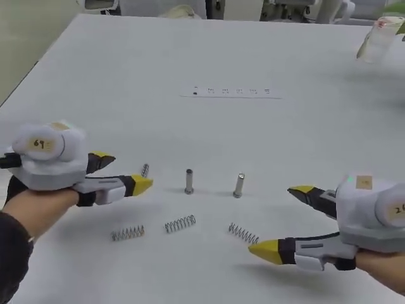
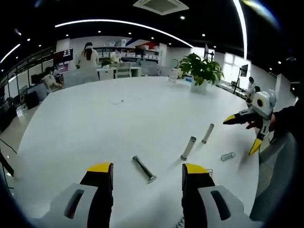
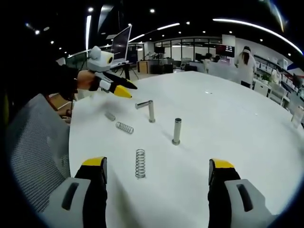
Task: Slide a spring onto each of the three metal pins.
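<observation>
Springs (image 1: 180, 223), three short silvery wire coils

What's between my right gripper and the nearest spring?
Nothing: in the right gripper view, bare table separates the right gripper from the spring lying just ahead of its open fingers. The head view agrees.

The left gripper (image 2: 147, 167), jaws apart, faces three pins (image 2: 188, 147) on the white table (image 2: 95, 118).
</observation>
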`<state>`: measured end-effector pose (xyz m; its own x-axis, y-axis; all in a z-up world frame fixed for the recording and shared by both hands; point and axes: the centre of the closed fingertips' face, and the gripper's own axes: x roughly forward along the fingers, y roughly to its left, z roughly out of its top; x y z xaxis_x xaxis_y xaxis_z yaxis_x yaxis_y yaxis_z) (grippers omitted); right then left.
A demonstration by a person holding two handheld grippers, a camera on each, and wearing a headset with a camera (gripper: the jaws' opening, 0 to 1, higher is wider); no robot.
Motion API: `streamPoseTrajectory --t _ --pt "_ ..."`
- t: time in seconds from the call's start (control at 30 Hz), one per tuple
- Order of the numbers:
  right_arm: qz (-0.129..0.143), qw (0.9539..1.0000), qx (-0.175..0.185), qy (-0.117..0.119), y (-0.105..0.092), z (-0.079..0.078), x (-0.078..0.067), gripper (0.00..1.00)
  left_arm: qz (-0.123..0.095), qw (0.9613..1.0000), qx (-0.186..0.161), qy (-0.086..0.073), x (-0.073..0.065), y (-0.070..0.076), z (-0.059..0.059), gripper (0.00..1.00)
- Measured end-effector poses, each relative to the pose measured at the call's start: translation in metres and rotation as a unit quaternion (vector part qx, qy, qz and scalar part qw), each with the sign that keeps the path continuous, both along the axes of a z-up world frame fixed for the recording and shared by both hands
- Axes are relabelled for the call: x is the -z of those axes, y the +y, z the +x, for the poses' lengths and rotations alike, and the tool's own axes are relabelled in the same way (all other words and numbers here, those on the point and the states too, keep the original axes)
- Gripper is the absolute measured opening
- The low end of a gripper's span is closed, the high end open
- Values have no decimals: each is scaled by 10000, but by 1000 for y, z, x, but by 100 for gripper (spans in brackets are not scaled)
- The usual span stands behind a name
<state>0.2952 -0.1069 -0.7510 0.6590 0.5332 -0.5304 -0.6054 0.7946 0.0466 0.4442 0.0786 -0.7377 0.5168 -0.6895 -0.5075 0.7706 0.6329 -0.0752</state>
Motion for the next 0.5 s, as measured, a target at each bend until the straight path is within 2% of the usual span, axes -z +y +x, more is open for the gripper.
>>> streamPoseTrajectory --t 0.17,0.3,0.5 --pt "-11 10000 -14 15 0 0 2 87 207 9996 -180 13 8 -3 13 41" --pt "1 10000 21 17 -2 0 2 87 300 9993 -203 121 15 -8 17 37" --pt "1 10000 13 24 -2 1 3 87 474 9986 -185 175 24 -17 21 33"
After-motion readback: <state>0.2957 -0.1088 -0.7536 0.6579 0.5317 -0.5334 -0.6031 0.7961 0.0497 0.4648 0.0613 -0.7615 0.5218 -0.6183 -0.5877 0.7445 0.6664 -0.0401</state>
